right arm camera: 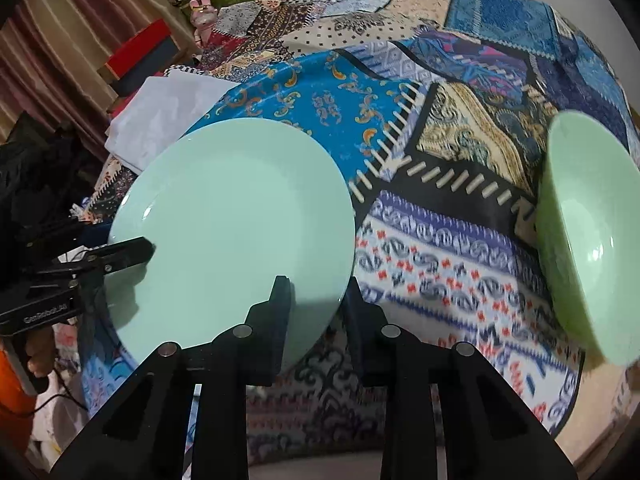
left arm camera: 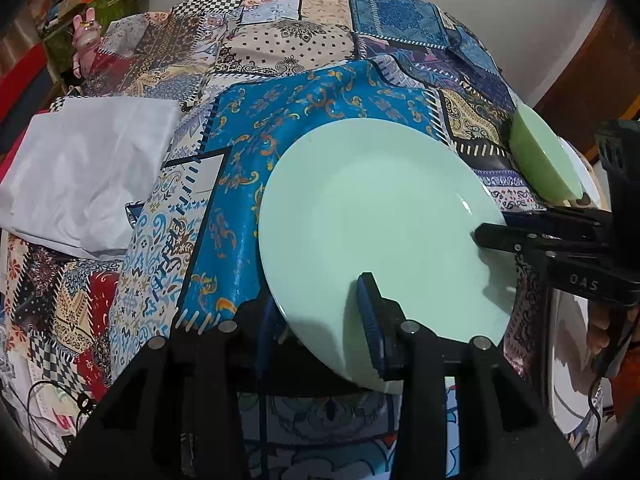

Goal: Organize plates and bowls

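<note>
Both hand-held grippers, left and right, are clamped on opposite rim edges of the pale green plate, held over the patchwork-covered counter, so carrying it toward the green bowl probably calls for level, matched movement.

The left gripper grips the rim of the pale green plate at its 6 o'clock edge, one finger above the plate and the other below it. The right gripper likewise straddles the plate's rim, fingers on either face. In the left wrist view the right gripper reaches in from 3 o'clock; in the right wrist view the left gripper enters from 9 o'clock. Bare fingers wrap the left gripper's handle.
</note>
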The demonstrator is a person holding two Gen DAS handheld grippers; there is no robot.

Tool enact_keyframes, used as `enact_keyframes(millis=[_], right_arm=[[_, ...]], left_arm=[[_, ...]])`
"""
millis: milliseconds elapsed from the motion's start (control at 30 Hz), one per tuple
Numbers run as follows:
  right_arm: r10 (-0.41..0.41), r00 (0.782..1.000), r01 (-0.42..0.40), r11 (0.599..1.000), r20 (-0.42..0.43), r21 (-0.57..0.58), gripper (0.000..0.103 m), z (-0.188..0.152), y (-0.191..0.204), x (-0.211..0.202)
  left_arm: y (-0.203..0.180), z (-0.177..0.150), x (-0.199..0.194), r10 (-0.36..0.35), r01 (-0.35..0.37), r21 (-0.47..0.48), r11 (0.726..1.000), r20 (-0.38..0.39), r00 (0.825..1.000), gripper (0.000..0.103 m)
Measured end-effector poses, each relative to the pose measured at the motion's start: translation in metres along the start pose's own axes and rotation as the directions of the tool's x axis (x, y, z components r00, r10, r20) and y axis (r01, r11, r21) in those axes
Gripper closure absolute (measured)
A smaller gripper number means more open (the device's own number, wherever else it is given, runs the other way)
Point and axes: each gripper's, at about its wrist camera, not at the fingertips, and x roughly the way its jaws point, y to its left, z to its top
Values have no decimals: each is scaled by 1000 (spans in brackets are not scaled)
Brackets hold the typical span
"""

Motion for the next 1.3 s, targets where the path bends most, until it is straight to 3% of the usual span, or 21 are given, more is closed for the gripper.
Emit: enact_keyframes(millis=[300,700,1300], right_arm=[[-6,999,6,1000,40,7,79,-7,3,-6],[-8,991,5,1000,134,27,79,-29,-1,-52],[-80,954,61,995,288,74,79,-81,-7,-141]], left_arm=[[-6,-4,-9,13,-13,12,1000,31,999,64],[-35,-6,-43,-8,5,38,999,84,996,64],[-109,-24,-111,-47,24,138,990,172,984,64]])
